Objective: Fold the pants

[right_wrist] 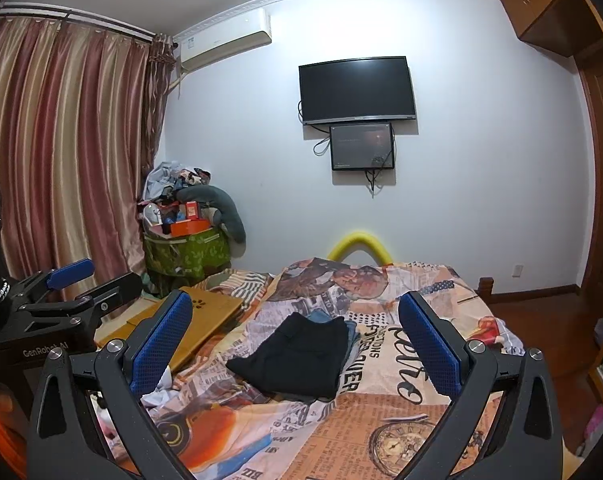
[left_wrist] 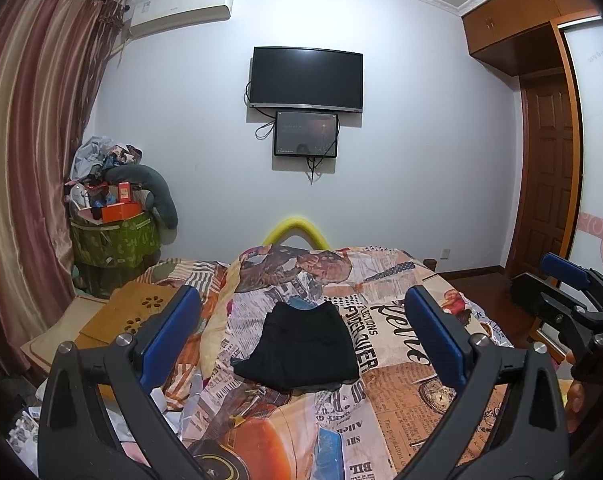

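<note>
The black pants (left_wrist: 297, 346) lie folded into a compact, roughly rectangular bundle on the bed cover (left_wrist: 381, 392), which is printed with newspaper pictures and letters. In the left wrist view the bundle sits ahead of the left gripper (left_wrist: 301, 334), between the lines of its two blue-padded fingers (left_wrist: 173, 332), but it is apart from them and lower, resting on the cover. The jaws of this gripper are spread wide and hold nothing.

In the right wrist view the pants (right_wrist: 291, 356) are also ahead of the right gripper (right_wrist: 295, 340), between its two fingers (right_wrist: 431, 346) and a little closer to the left one. This gripper too is wide open and empty, and it does not touch the cloth. A bit of blue fabric (right_wrist: 351, 334) shows at the far right edge of the bundle.

The two grippers are side by side: the right gripper appears at the right edge of the left view, and the left gripper appears at the left edge of the right view.

To the left of the left gripper, a wooden board (left_wrist: 129, 316) lies on the bed. Far ahead of both grippers, a dark television (left_wrist: 305, 79) hangs on the white wall, with a smaller screen (left_wrist: 306, 133) just under it.
</note>
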Motion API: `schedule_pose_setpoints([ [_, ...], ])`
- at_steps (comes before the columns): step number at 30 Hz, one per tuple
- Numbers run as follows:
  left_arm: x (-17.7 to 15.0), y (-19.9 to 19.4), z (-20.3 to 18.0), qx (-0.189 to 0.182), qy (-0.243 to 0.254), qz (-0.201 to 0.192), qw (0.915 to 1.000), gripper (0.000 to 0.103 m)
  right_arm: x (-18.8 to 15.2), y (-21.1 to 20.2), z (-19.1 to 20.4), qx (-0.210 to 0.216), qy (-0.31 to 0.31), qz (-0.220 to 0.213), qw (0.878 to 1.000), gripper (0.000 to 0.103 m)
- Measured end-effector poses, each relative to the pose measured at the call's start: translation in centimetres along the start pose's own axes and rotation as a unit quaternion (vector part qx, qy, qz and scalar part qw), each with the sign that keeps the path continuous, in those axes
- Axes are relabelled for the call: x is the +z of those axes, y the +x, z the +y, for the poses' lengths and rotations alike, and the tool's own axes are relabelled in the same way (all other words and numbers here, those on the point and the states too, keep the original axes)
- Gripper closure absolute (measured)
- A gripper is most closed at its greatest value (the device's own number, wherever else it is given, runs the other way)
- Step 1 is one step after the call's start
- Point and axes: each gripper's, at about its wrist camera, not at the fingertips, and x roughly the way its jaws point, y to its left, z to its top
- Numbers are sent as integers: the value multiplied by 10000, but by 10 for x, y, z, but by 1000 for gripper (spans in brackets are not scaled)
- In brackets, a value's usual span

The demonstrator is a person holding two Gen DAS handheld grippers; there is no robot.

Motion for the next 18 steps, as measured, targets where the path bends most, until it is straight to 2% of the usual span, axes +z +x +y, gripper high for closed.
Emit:
schedule_pose_setpoints([
  [18, -2, 2, 0, -14, -20, 15, 10000, 0, -1, -2, -1, 2, 20, 1, 10000, 0],
])
